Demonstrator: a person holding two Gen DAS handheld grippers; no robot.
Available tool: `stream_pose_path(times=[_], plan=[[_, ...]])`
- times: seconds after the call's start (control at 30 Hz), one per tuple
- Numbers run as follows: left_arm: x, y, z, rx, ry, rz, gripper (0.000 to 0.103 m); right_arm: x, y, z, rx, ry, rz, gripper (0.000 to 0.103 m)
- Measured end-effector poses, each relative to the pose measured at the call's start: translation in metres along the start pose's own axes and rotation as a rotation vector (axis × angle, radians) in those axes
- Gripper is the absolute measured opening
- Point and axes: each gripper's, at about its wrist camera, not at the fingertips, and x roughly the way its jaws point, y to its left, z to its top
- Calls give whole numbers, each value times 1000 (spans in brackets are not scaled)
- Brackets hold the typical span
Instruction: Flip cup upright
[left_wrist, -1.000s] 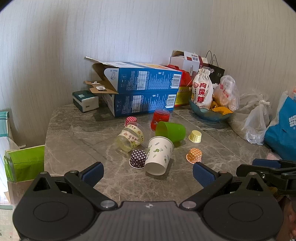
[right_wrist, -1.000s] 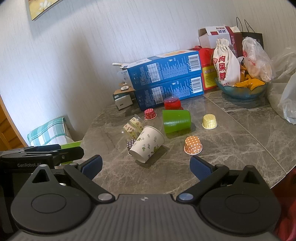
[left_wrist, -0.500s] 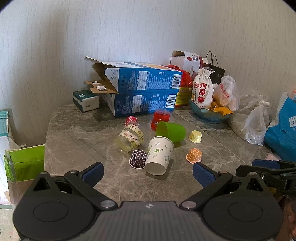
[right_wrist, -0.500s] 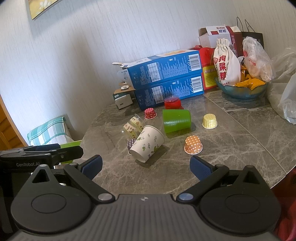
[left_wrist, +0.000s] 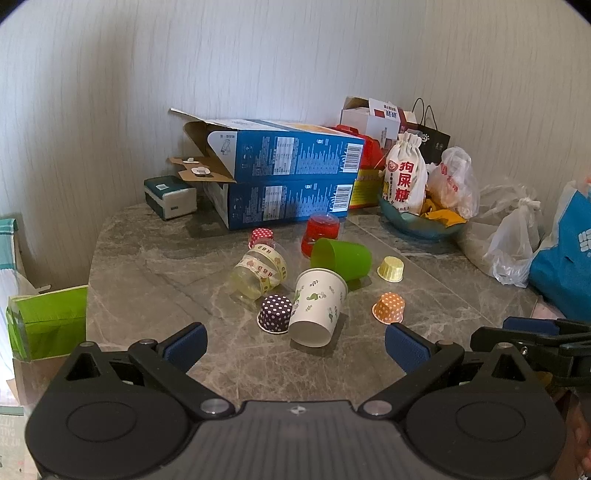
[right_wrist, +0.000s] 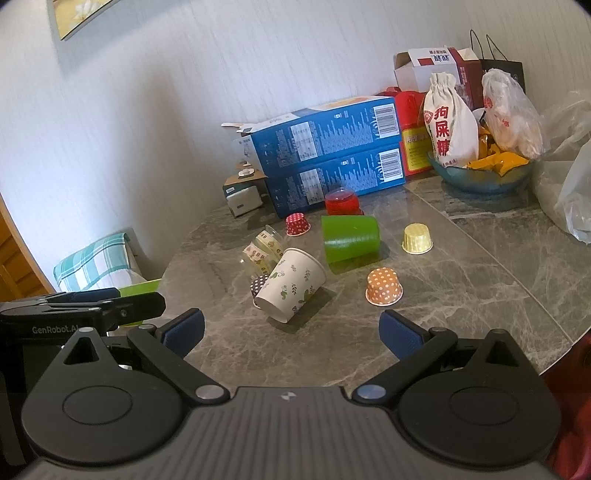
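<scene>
1. Marble table (left_wrist: 155, 317) fills both views, clutter along the wall.
2. Nearest: I hold the left gripper (left_wrist: 293, 343) and right gripper (right_wrist: 291, 332) released, empty, short of the cups, presumably to choose a target.
3. Paper cup (left_wrist: 318, 306) lies on its side, mouth toward me, touching the dotted liner (left_wrist: 275, 314).
4. Beyond: green cup (left_wrist: 341, 258), also toppled.
5. Farthest: blue boxes (left_wrist: 288, 177).

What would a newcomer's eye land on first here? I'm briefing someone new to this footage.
Probably the cluster of toppled cups mid-table: a white paper cup with green leaf print lying on its side, mouth toward the camera, and a bright green plastic cup on its side just behind it. Next, the two stacked blue cardboard boxes against the wall. Both tools, left and right, hang open, short of the cups.
</scene>
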Motion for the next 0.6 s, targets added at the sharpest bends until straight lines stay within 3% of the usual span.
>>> stream_pose_path(times=[0.5,0.6], plan=[[17,3,-1,4,26,8,103,7,-6,0,4,18,-1,102],[21,1,4,70,-1,11,103,11,-9,0,9,25,-4,102]])
